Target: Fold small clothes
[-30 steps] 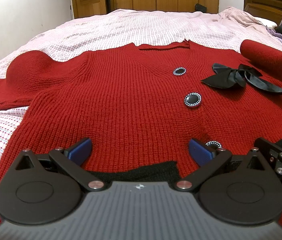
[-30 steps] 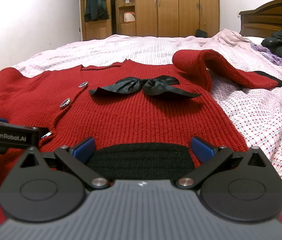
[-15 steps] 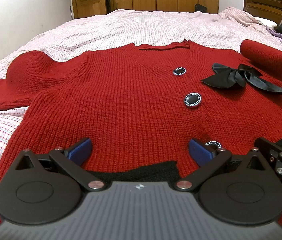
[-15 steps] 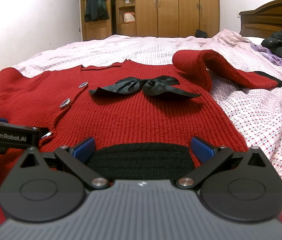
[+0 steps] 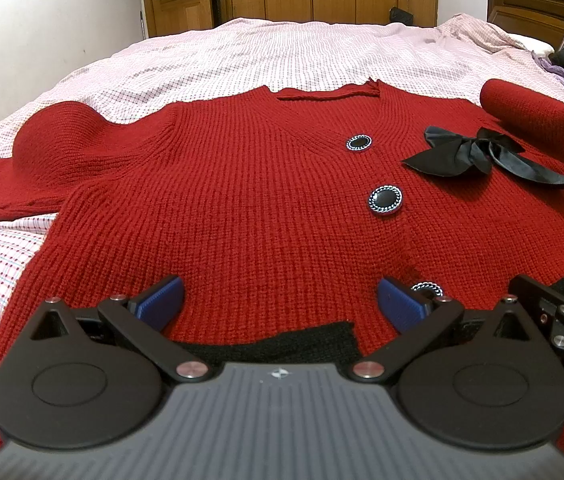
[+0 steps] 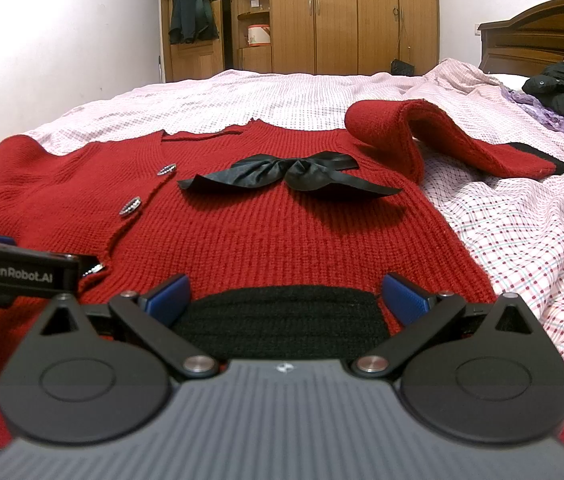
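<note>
Folding looks barely begun, judging by the layout. The red cardigan (image 5: 242, 208) lies face up and spread flat on the bed (image 5: 282, 56), buttoned, black bow (image 6: 289, 172) on the chest. Its body isn't folded at all. One sleeve (image 6: 433, 136) bunches up in a hump toward the headboard side; the other sleeve (image 5: 34, 160) also sits rumpled at the far edge (neither is tucked across the body yet). So approx. everything is left: sleeves in, sides over, then hem up.

Left gripper (image 5: 278, 300) sits low at the hem, jaws wide apart, blue pads either side of the red knit w/ the black hem band (image 6: 282, 312) just under them, nothing pinched. Right gripper (image 6: 283, 294) is the same: jaws wide apart, straddling the black band, clamped on nothing. Whether the pads actually touch the knit, can't tell. Both grippers sit just beside each other along the hem.
</note>
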A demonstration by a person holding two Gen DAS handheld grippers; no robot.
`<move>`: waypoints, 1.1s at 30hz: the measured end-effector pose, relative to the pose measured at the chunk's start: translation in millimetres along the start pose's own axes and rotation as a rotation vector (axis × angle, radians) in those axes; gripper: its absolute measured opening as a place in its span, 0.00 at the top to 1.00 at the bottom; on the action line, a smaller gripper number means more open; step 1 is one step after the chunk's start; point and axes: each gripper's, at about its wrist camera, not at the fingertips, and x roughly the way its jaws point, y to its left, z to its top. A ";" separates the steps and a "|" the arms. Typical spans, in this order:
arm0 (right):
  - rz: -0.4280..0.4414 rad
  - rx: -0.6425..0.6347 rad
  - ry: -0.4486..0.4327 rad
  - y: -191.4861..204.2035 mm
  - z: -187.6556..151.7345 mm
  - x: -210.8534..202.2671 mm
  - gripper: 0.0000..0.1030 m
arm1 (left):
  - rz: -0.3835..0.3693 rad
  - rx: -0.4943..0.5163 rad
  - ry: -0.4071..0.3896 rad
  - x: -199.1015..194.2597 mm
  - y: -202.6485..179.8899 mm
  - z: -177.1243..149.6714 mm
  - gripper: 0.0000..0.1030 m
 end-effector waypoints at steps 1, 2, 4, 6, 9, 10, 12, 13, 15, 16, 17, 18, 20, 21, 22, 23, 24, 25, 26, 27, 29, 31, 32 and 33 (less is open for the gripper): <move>0.000 0.000 0.000 -0.1 0.1 0.4 0.00 | 0.000 0.000 0.000 -0.5 -0.1 -0.3 0.00; 0.000 0.000 -0.001 -0.3 0.2 1.0 0.00 | 0.000 0.000 0.001 -0.9 -0.2 -0.5 0.00; 0.000 0.000 -0.001 -0.3 -0.1 0.9 0.00 | 0.000 0.000 0.000 0.5 0.1 0.2 0.00; 0.000 0.000 0.000 0.0 -0.6 -0.1 0.00 | 0.000 0.000 0.000 0.6 0.1 0.2 0.00; 0.000 0.000 0.001 -0.1 -1.1 -0.1 0.00 | -0.001 -0.001 0.006 -0.3 0.7 0.5 0.00; -0.001 0.000 0.002 0.0 2.0 1.6 0.00 | -0.001 -0.001 0.009 -0.5 1.0 0.9 0.00; 0.000 0.002 0.007 -0.1 3.5 0.6 0.00 | -0.002 -0.001 0.017 -1.2 1.5 2.7 0.00; 0.000 0.003 0.010 -0.4 4.8 0.6 0.00 | -0.002 0.000 0.021 -1.4 1.6 3.9 0.00; 0.001 0.004 0.019 -1.2 7.5 0.2 0.00 | -0.004 0.002 0.031 -1.7 2.1 6.0 0.00; 0.003 0.005 0.024 -1.5 8.9 1.2 0.00 | -0.004 0.003 0.037 -1.4 2.3 7.9 0.00; 0.005 0.006 0.031 -2.1 10.7 1.0 0.00 | -0.005 0.004 0.044 -2.2 2.8 9.5 0.00; 0.009 0.007 0.041 -3.2 14.1 0.1 0.00 | -0.005 0.006 0.049 -2.4 2.9 10.5 0.00; 0.017 0.011 0.053 -4.5 16.8 0.3 0.00 | -0.004 0.007 0.060 -4.1 2.9 13.3 0.00; 0.024 0.015 0.063 -5.7 19.2 0.5 0.00 | -0.002 0.010 0.066 -4.7 2.7 14.5 0.00; 0.031 0.020 0.073 -7.2 21.5 0.4 0.00 | 0.000 0.014 0.071 -5.5 2.2 15.9 0.00; 0.038 0.025 0.080 -8.7 23.7 0.0 0.00 | 0.002 0.017 0.077 -6.6 1.9 17.8 0.00; 0.049 0.034 0.092 -11.6 27.6 -0.7 0.00 | 0.005 0.018 0.085 -7.7 1.7 20.0 0.00; 0.055 0.041 0.097 -13.1 29.3 -1.4 0.00 | 0.006 0.018 0.090 -8.5 1.4 21.5 0.00; 0.061 0.048 0.104 -15.1 32.0 -1.6 0.00 | 0.006 0.016 0.098 -9.7 1.4 23.9 0.00; 0.065 0.056 0.112 -17.4 35.0 -2.3 0.00 | 0.007 0.015 0.103 -10.9 1.3 26.3 0.00; 0.070 0.069 0.115 -21.6 39.9 -5.1 0.00 | 0.009 0.015 0.111 -13.0 -0.5 29.7 0.00; 0.074 0.079 0.111 -26.7 45.2 -8.3 0.00 | 0.013 0.019 0.123 -14.3 -3.1 34.0 0.00; 0.078 0.083 0.109 -29.6 48.5 -9.5 0.00 | 0.018 0.023 0.130 -14.8 -4.6 36.2 0.00; 0.081 0.085 0.107 -31.4 50.3 -11.2 0.00 | 0.024 0.027 0.139 -15.5 -5.9 38.8 0.00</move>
